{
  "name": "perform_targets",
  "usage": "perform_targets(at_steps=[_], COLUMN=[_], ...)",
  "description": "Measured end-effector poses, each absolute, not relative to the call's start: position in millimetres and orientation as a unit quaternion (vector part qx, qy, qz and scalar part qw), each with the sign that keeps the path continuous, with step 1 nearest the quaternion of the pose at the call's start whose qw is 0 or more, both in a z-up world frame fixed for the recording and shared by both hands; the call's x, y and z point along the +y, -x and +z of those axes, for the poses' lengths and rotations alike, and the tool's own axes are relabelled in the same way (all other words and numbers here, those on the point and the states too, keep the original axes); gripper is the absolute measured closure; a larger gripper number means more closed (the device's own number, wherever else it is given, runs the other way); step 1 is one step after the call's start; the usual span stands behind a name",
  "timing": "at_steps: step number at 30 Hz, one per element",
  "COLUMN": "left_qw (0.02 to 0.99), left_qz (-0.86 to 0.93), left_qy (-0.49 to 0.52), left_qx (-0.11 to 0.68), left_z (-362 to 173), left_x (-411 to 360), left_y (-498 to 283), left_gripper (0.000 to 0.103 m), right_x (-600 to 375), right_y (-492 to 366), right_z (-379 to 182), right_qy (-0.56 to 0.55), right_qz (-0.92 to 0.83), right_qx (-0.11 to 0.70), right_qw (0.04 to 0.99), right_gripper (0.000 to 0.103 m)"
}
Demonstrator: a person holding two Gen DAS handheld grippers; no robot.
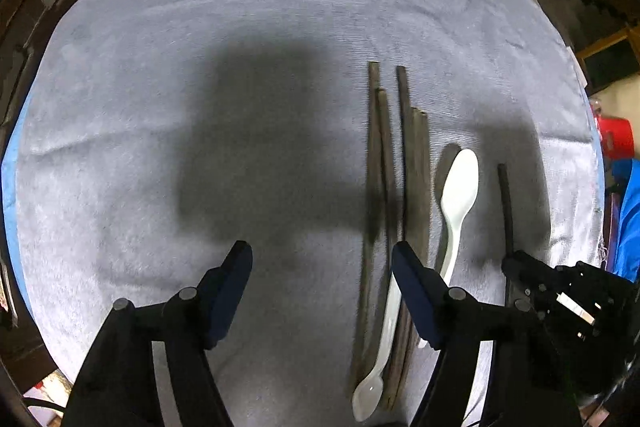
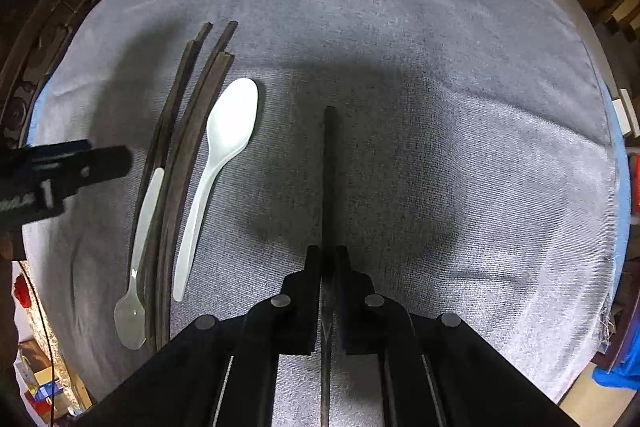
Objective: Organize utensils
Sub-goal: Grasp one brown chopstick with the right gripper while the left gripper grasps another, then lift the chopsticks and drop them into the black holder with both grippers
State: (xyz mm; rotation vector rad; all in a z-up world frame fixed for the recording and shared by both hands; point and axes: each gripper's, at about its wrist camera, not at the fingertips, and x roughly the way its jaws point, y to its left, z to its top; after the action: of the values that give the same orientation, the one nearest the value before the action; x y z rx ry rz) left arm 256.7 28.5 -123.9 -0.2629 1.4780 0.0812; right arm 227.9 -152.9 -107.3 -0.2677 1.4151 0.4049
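Item: one dark chopstick (image 2: 329,179), clamped in my right gripper (image 2: 329,267), apart from the rest. Already grouped on the grey cloth (image 2: 440,47): four chopsticks (image 1: 384,155), two white plastic spoons (image 1: 459,187). Left gripper (image 1: 322,259) jaws apart, empty. Remaining, I judge: this last stick.

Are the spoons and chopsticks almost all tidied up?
Nearly. Four dark chopsticks lie bundled on the cloth, with two white spoons alongside. The right gripper holds one more chopstick, still apart. The left gripper is open, holding nothing.

Glossy white plastic spoons (image 2: 230,125) lie on matt, ribbed grey cloth (image 2: 460,107).
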Motion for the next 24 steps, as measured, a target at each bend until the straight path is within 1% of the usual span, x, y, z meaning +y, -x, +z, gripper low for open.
perform_targets(at_steps=[1,3,4,5,8,10,11,12,21,24], left_qw=[0.729,0.721,0.714,0.708,0.705,0.703,0.701,0.694,0.654,0.647], left_qz=[0.039,0.042,0.045,0.047,0.057,0.063,0.061,0.051,0.03,0.027], left_qy=[0.115,0.111,0.11,0.11,0.094,0.081,0.076,0.078,0.066,0.084], left_qx=[0.673,0.683,0.69,0.696,0.7,0.704,0.707,0.714,0.753,0.757], left_z=[-124.9,-129.1,-133.5,-138.9,-143.0,-145.3,-143.7,-144.4,-150.5,-152.9], left_x=[26.1,21.5,19.1,15.8,7.3,5.4,5.3,5.2,38.4,43.4], left_y=[-259.0,-263.1,-266.0,-269.6,-277.8,-286.9,-288.9,-289.6,-279.3,-285.5], left_gripper=[0.031,0.045,0.048,0.054,0.062,0.074,0.089,0.098,0.098,0.097], right_x=[-158.3,-161.8,-163.1,-164.4,-166.7,-164.4,-164.6,-163.8,-146.4,-132.9], right_y=[-229.6,-230.4,-231.3,-231.0,-243.3,-245.5,-245.4,-245.6,-251.0,-255.1], right_z=[-107.8,-107.3,-106.8,-105.5,-113.6,-115.2,-115.0,-115.6,-122.4,-125.9], right_qy=[0.121,0.12,0.118,0.117,0.117,0.118,0.12,0.122,0.147,0.163], right_qz=[0.186,0.188,0.189,0.19,0.191,0.191,0.19,0.191,0.19,0.186], right_qx=[0.643,0.643,0.642,0.641,0.64,0.64,0.64,0.64,0.649,0.658], right_qw=[0.733,0.733,0.733,0.734,0.735,0.735,0.735,0.734,0.722,0.711], right_gripper=[0.094,0.094,0.094,0.094,0.094,0.094,0.094,0.094,0.094,0.094])
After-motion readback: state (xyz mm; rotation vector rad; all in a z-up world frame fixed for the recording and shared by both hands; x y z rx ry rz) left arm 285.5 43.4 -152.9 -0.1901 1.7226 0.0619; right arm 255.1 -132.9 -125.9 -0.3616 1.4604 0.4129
